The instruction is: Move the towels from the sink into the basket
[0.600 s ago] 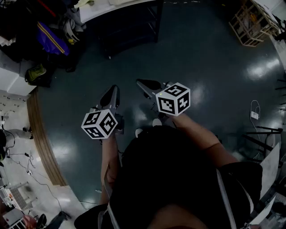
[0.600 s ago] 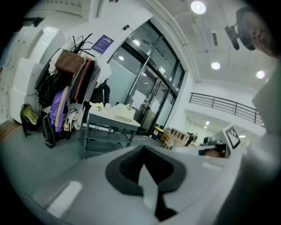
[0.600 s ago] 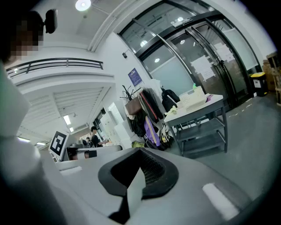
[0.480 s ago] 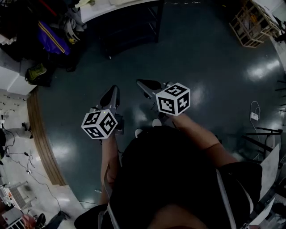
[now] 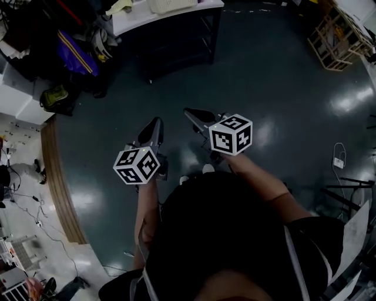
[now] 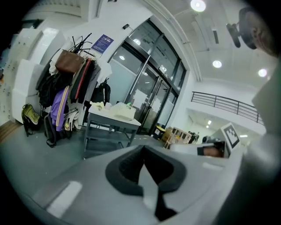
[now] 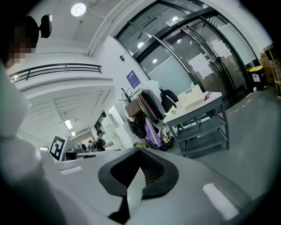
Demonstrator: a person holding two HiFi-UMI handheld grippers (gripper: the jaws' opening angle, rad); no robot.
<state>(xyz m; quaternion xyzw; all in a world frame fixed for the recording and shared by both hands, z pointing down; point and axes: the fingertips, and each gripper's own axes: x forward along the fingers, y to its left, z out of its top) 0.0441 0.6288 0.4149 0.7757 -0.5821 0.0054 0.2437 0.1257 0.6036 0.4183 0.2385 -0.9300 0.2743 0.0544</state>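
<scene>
On table (image 5: 202,5): white basket (image 5: 170,4), yellowish cloth (image 5: 120,7) just beside it
Left gripper (image 5: 155,123): jaws together, nothing between, well short of table
Right gripper (image 5: 190,112): jaws together, nothing between, well short of table

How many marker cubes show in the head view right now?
2: one cube on the left gripper, left of centre; another cube on the right gripper, right of centre. None appears hidden.
</scene>
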